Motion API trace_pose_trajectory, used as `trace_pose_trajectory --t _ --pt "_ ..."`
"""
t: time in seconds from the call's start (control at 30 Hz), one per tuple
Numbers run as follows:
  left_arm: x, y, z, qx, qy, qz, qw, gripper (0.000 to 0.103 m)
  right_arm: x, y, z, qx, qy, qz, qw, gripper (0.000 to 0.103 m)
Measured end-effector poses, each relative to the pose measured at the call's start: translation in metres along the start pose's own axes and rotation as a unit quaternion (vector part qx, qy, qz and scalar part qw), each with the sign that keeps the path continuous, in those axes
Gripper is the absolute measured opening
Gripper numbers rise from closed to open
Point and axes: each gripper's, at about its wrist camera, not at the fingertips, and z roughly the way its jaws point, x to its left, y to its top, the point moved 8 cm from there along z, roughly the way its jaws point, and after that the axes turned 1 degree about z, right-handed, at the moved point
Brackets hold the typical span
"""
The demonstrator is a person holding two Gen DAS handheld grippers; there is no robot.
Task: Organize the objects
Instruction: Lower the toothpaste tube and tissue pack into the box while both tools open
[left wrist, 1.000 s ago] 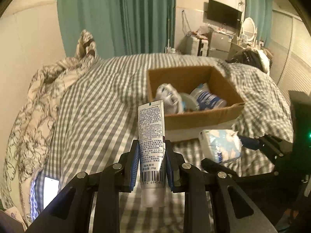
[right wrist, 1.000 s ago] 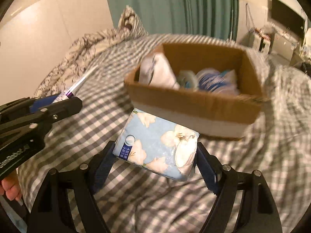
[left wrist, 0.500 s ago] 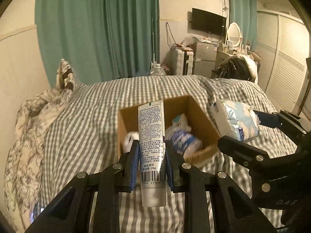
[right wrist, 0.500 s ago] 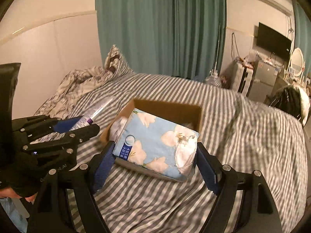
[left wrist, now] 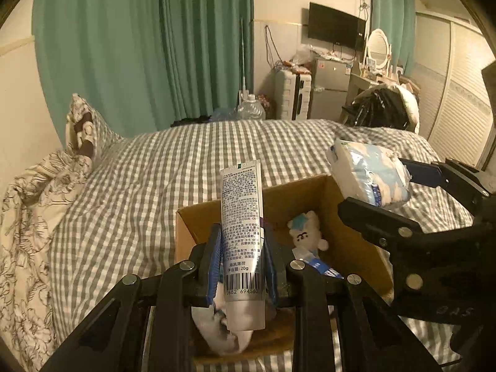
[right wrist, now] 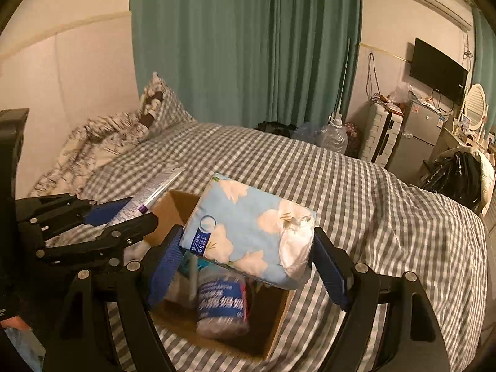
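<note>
My left gripper (left wrist: 242, 260) is shut on a white toothpaste tube (left wrist: 242, 217), upright, above the open cardboard box (left wrist: 186, 232) on the bed. My right gripper (right wrist: 248, 251) is shut on a blue flowered tissue pack (right wrist: 251, 226), also above the box (right wrist: 279, 319). In the left wrist view the tissue pack (left wrist: 369, 173) hangs over the box's right side. In the right wrist view the tube (right wrist: 152, 195) is at the box's left. Inside lie a small white plush bear (left wrist: 305, 232), a blue-labelled packet (right wrist: 221, 303) and white items.
The box rests on a grey checked bedspread (left wrist: 155, 179). A patterned duvet (left wrist: 28, 217) and pillow (left wrist: 82, 124) lie at the left. Beyond the bed stand green curtains (left wrist: 139, 46), a suitcase (left wrist: 291, 93), a small fridge (left wrist: 328, 90) and a chair with dark clothes (left wrist: 381, 111).
Both grippers have risen and come forward over the box, each still holding its item. The box now lies directly below them, seen from above.
</note>
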Motion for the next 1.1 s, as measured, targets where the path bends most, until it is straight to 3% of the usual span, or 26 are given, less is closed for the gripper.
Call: trace_pose_trajectory --t 0.23,0.5,0.57,0.63,1.1 --pt "0.004 -0.010 0.043 0.029 -0.007 0.002 0.9996 0.024 -0.008 -0.013 0.052 0.033 0.012 0.015 0.999 0.080" --pt "0.000 -0.017 0.054 0.042 -0.025 -0.004 0.9988 0.028 -0.018 -0.019 0.061 0.041 0.033 0.044 0.998 0.085" --pt "-0.003 -0.016 0.049 0.038 -0.024 -0.001 0.9990 0.038 -0.021 -0.017 0.054 0.030 0.025 0.048 0.998 0.088" --pt "-0.004 -0.012 0.041 0.029 -0.010 -0.001 0.9995 0.072 -0.024 -0.012 0.045 0.020 0.018 0.054 0.998 0.089" --pt "-0.005 0.033 -0.078 -0.070 0.017 -0.024 0.9971 0.094 -0.041 0.018 -0.088 -0.078 -0.026 0.070 0.994 0.103"
